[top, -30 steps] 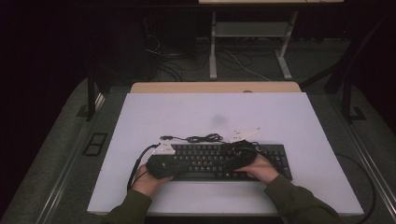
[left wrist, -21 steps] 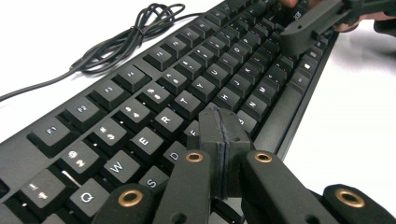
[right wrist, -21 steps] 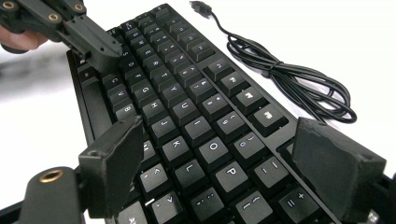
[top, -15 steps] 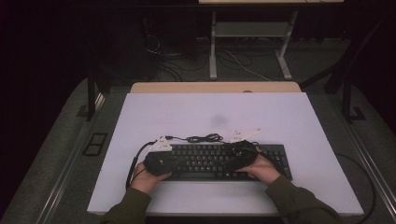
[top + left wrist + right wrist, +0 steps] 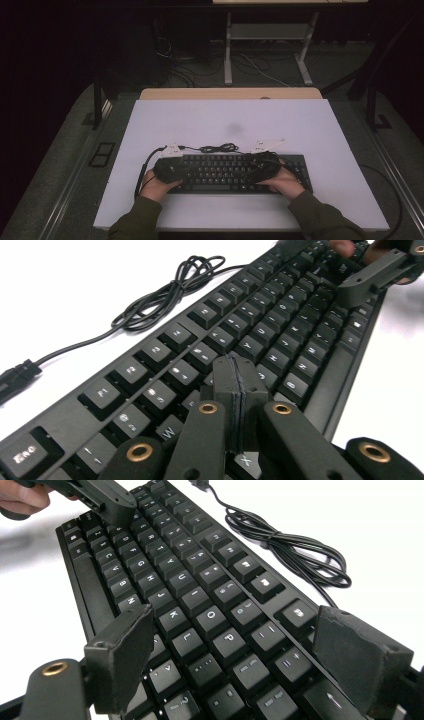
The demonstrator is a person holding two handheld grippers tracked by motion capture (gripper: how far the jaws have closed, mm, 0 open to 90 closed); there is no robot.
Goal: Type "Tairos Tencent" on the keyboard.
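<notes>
White tabletop stands in a dark room, and we record one black keyboard lying near its front edge, long axis running parallel to that edge. At the surface's left we note the left gripper, held low over the keyboard's left end; in the left gripper view its two jaws are pressed flat together with nothing between them, the joined tip poised over the letter keys close to the W and X caps, though we cannot tell whether it touches a key. Behind the keyboard's rear edge, toward the middle of the table, we observe its loose cable bundled in a coil, the plug end lying toward the left. Moving right, the right gripper sits over the keyboard's right-hand letter block; in the right gripper view its jaws stand spread wide apart, straddling the region of the K, L, O and P keys and pinching nothing. We judge the work in hand to be key pressing. The keys lie directly beneath both tips, so any coming move is a short descent; the left gripper, already closed to a single point, appears the readier of the two.
</notes>
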